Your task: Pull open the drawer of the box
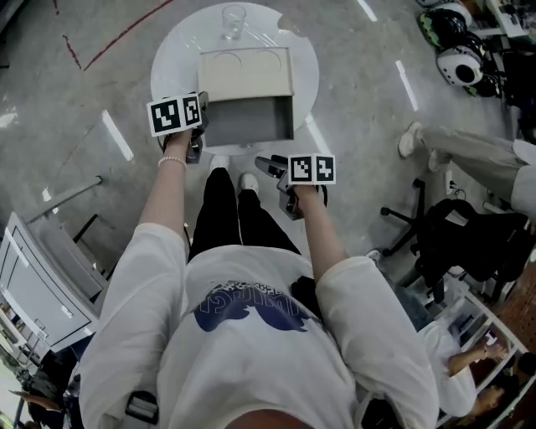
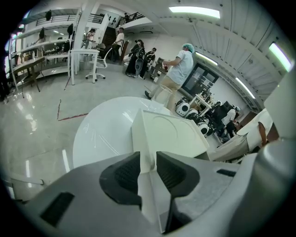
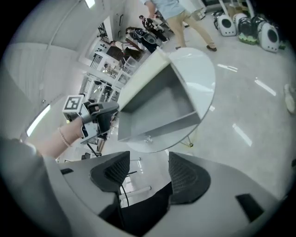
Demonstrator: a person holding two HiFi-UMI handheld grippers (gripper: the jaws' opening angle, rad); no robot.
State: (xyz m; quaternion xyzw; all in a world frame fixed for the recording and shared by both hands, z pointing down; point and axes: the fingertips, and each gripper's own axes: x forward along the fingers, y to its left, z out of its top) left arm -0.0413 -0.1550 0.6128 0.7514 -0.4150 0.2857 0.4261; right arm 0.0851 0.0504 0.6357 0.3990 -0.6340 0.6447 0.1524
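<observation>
Place: a large robotics lab or workshop hall.
Floor: bare polished grey floor [image 1: 67, 167] marked with a red tape line [image 1: 100, 55].
Ceiling: high, with long strip lights [image 2: 194, 11].
Furniture: shelves [image 2: 32, 55], a white desk [image 2: 83, 52], office chairs [image 2: 99, 65].
Gear: helmet-like white-and-black devices [image 1: 459, 65] on the floor.
People: several standing about, one in a hair cap [image 2: 179, 65].

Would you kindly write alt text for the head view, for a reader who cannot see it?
Seen from above, a box on a round white table has its grey drawer pulled open. The left gripper grips the box's left side; the right gripper is open, clear of the drawer.
</observation>
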